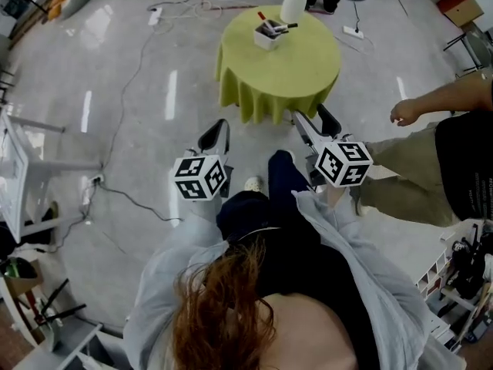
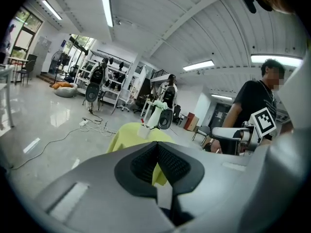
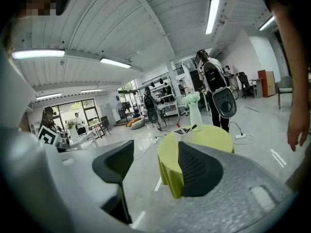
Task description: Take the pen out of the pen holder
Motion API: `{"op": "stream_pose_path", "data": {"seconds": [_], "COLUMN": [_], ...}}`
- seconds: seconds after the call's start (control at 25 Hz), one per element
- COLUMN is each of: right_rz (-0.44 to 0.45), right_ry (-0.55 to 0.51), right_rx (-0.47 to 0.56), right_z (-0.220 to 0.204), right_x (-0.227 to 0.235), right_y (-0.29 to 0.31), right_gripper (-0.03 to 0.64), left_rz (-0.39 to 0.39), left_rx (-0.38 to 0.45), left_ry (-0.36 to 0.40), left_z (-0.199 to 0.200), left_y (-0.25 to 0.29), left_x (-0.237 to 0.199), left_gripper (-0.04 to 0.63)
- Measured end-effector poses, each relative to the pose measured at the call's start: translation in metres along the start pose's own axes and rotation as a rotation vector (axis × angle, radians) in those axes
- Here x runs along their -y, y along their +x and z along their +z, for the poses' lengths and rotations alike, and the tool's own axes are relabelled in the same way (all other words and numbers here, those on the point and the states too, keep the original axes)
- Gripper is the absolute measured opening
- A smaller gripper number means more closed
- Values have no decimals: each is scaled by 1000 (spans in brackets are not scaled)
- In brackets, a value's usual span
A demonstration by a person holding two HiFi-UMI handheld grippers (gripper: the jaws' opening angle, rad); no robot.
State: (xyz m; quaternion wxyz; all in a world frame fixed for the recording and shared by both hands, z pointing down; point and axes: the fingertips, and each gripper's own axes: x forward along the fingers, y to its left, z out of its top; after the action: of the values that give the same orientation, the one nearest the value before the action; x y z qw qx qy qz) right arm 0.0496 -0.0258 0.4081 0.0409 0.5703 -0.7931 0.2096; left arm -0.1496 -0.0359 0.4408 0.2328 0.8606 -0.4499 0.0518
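Both tongs are held out in front of the person's body, aimed at the round surface and well short of it. The left tongs are pressed together with nothing between them. The right tongs stand wide apart and empty, so they look like the likelier pair to take a pen. The task seems to be at its approach, with nothing touched yet.

The surface stands well apart from both tongs across bare floor, and a yellow-green cloth hangs from it far below the rim. The pen holder, a small white box, sits upright on the far part of the top. Several pens lean out of its open mouth, one red-ended and the others dark. With the mouth facing up, a pen should come free on a straight upward pull.

A white spray bottle stands just beyond the holder, near it. That leaves little room behind, so a reach from above and from the near side seems cleaner. The near half of the top is bare and gives room to pass over the rim. A low approach could catch the hanging cloth.

Cables lie on the floor beyond the surface and to its left, off the direct path. A bystander's hand hangs close on the right, so that side offers less room to swing.
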Motion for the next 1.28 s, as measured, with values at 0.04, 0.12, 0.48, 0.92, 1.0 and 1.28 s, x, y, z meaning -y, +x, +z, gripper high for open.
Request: {"op": "stream_pose_path", "data": {"seconds": [0.04,0.12,0.48,0.92,1.0,1.28], "right_rz": [0,-6,23,38,44,70], "right_ry": [2,6,14,11,7,-7], "right_rx": [-11,-16,-10,-2,-8,-25], "right_z": [-3,-5,10,75,89,117], "right_x": [1,5,27,102,115,155], "right_y": [-1,1,46,142,160,210], "right_gripper": [287,287,287,287,287,287], "left_rz": [6,11,41,23,31,73], "left_rx": [-5,-17,-17,2,7,18], "left_ry": [-10,-16,-7,54,46,14], "left_z": [-5,-12,4,81,93,116], "left_y": [-3,-3,33,162,182,238], "left_x": [0,-1,-17,-31,-34,-49], "left_gripper": [14,14,14,14,14,14]}}
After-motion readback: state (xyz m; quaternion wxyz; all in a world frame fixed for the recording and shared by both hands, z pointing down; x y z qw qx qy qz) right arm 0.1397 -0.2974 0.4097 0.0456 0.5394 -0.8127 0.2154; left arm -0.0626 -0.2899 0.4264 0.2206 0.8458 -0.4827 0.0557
